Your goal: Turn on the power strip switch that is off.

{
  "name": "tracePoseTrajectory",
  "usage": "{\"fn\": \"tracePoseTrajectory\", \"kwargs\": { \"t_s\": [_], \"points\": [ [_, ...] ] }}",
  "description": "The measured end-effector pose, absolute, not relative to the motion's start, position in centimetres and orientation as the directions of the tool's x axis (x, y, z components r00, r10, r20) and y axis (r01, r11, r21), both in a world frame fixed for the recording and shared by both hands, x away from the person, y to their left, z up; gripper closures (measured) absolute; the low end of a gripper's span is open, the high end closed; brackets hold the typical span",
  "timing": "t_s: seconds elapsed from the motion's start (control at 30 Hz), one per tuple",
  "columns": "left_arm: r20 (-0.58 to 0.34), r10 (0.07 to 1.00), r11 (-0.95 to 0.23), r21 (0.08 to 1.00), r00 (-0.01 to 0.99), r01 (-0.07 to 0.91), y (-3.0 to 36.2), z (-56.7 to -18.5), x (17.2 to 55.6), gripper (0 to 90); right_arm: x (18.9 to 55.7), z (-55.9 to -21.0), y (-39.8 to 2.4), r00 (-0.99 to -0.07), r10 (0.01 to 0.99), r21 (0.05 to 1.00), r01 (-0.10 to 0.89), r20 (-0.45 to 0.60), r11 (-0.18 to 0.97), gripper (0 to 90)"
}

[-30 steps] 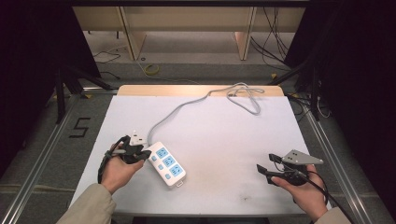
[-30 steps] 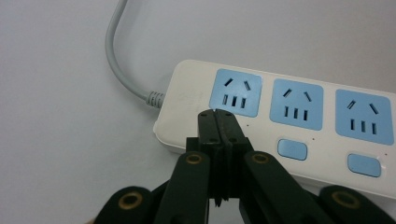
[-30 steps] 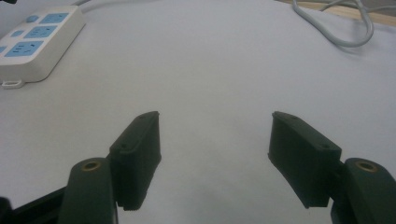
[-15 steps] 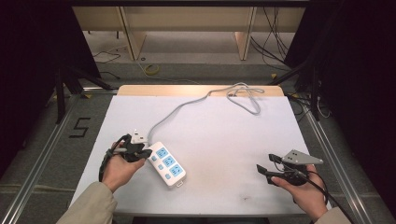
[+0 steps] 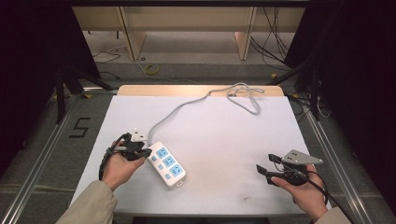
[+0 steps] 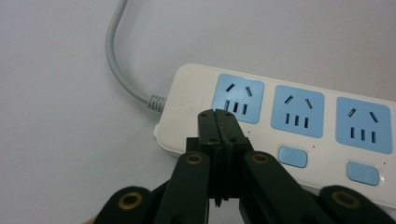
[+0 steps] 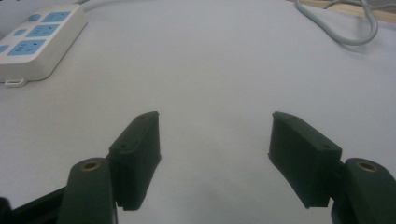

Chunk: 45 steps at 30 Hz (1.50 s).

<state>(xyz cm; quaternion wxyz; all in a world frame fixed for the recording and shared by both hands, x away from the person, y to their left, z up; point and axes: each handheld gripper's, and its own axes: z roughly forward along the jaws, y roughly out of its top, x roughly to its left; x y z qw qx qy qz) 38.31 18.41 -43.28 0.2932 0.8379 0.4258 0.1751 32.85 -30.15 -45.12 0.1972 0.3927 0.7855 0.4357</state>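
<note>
Closed left tongs [image 6: 218,122] are pressing toward the power strip [image 5: 166,163] lying near the tabletop's [image 5: 224,140] front-left edge, best kept square over its switch, while the right tongs [image 7: 215,158] are idling open, empty, near the front-right corner.

Black claws [image 6: 218,122] with brass-coloured screws; grey three-cornered plate [image 5: 301,157]; beige sleeves [image 5: 91,205].

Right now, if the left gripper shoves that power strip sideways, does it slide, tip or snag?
The power strip lies flat and low on the white table, so it should slide, not tip. Its smooth plastic shell probably offers the shut left gripper little bite. The grey cord runs off its end to a loop, so it may drag and swing the strip around.
</note>
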Motion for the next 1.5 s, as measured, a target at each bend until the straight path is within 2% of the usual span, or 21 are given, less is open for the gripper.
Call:
{"fn": "tracePoseTrajectory", "kwargs": {
  "t_s": [1.5],
  "points": [
    [0.085, 0.777, -0.566, 0.528, 0.624, 0.633, 16.0, -42.6, 39.8, 89.8, 32.9, -45.1, -30.2, -0.615, 0.788, 0.839, 0.447, 0.037, 0.31, 33.8]
  ]
}}
